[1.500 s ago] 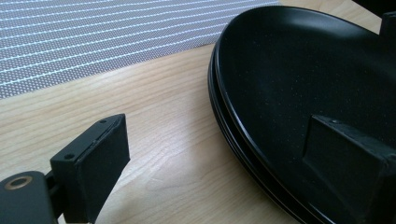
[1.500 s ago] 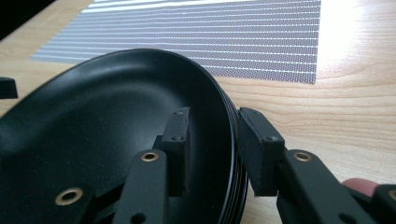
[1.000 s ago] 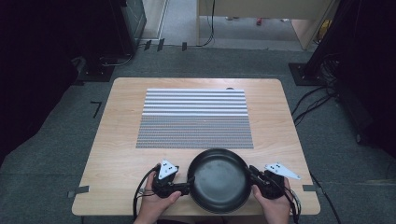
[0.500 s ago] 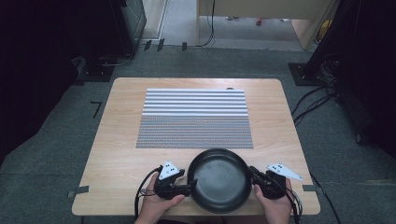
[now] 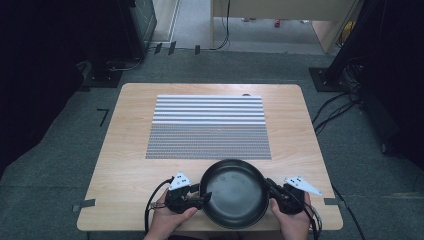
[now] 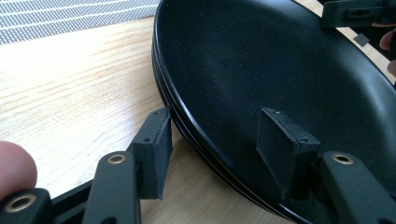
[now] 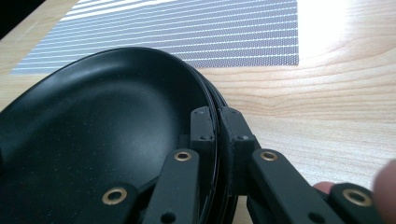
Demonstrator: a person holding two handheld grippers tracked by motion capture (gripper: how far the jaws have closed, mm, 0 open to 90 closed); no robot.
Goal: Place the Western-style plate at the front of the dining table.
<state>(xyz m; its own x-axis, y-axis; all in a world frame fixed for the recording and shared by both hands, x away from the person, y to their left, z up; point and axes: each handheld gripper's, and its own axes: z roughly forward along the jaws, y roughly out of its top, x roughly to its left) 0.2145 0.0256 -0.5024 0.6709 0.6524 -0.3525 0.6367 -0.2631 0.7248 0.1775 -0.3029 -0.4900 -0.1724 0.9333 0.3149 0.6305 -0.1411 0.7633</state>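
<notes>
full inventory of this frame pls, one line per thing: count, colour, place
table: 1, light wood, centre of the high view
mat: 1, grey-and-white striped, middle to far part of the table
plates: black stack, exact count unclear, near edge between the grippers
left gripper: 1, black, open, jaws either side of the stack's rim
right gripper: 1, black, shut on the rim
hands: 2, at the near edge, one per gripper
</notes>
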